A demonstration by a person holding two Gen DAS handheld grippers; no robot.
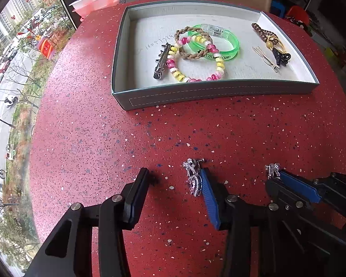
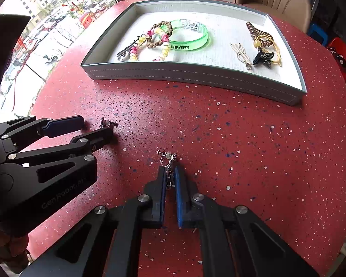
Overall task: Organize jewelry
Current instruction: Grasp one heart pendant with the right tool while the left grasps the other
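Two earrings on the counter, one at each gripper, tray beyond.

My right gripper (image 2: 170, 180) had its fingers (image 2: 159, 191) pinched almost shut on the right earring (image 2: 169, 161); its clip end stuck out past the tips toward the tray (image 2: 196, 75), long axis running near-to-far along the fingers. My left gripper (image 1: 173, 184) stood about half open, and the left earring (image 1: 192, 176) lay on the red counter (image 1: 103, 138) against the inner face of its right finger, with a clear gap to the other finger; it was not yet gripped. That earring also ran near-to-far, so I judged the left fingers needed to close sideways across it. The tray lay straight ahead on the far side, already holding bracelets (image 1: 200, 53) and hair clips (image 1: 162, 62).
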